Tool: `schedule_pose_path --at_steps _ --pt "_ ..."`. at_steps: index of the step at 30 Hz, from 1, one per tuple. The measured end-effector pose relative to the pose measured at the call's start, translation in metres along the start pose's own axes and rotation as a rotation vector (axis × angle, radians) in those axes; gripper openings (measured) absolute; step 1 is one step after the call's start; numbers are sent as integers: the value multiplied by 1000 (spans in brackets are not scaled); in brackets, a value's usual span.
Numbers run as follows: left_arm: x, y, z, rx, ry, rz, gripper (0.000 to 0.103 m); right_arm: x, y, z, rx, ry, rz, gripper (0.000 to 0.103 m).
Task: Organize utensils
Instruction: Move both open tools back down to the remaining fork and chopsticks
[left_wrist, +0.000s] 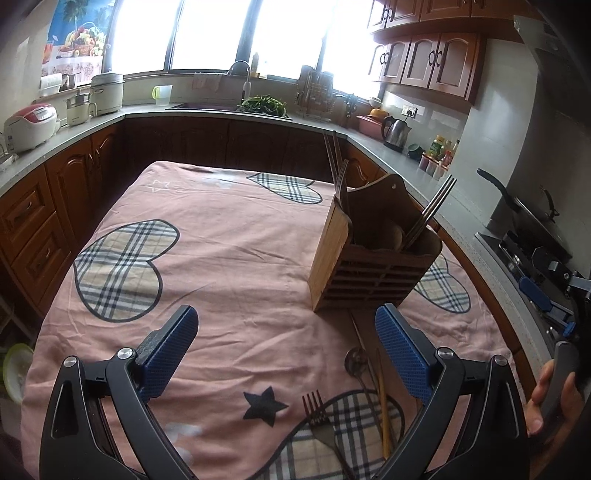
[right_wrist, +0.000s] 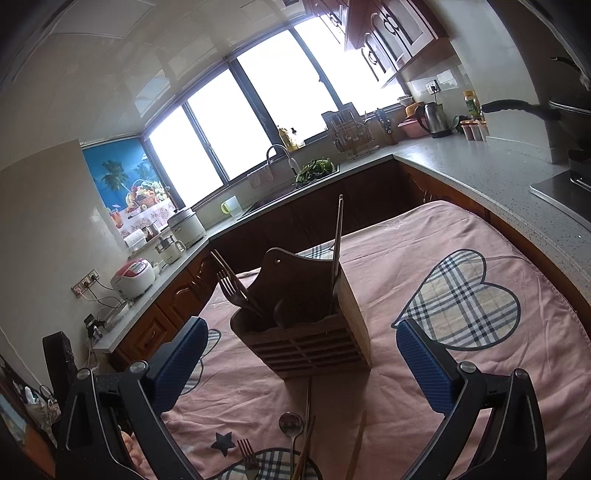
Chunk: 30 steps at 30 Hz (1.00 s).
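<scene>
From my left camera, my left gripper (left_wrist: 286, 360) is spread wide with nothing in it. It hangs over the pink cloth (left_wrist: 229, 251). The wooden holder (left_wrist: 373, 266) stands ahead to the right, with chopsticks (left_wrist: 428, 214) poking out. A fork (left_wrist: 319, 424) and a spoon (left_wrist: 356, 360) lie on the cloth near my claw.

From my right camera, my right gripper (right_wrist: 301, 360) is spread wide and empty too. The wooden holder (right_wrist: 306, 332) stands right ahead between the fingers. A fork (right_wrist: 231, 286) sticks out of it. Another spoon (right_wrist: 291, 424) and fork (right_wrist: 247, 458) lie on the cloth below.
</scene>
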<state>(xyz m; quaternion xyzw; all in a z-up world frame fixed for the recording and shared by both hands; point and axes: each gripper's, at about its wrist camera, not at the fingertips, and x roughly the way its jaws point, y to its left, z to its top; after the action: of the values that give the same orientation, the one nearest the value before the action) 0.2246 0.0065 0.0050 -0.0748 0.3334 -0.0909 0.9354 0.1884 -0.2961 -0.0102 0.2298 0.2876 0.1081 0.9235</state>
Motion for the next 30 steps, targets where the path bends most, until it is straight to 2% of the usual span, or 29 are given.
schedule_pose_path --at_steps 15,22,30 --pt "3 17 -70 -54 162 0 99 -33 -17 -67 0 134 -68 103" --pt "10 14 -84 -58 208 -2 99 -25 -24 -91 7 208 -75 103" --pt "28 4 -90 -33 268 -5 99 -5 -25 -101 -11 274 -116 102"
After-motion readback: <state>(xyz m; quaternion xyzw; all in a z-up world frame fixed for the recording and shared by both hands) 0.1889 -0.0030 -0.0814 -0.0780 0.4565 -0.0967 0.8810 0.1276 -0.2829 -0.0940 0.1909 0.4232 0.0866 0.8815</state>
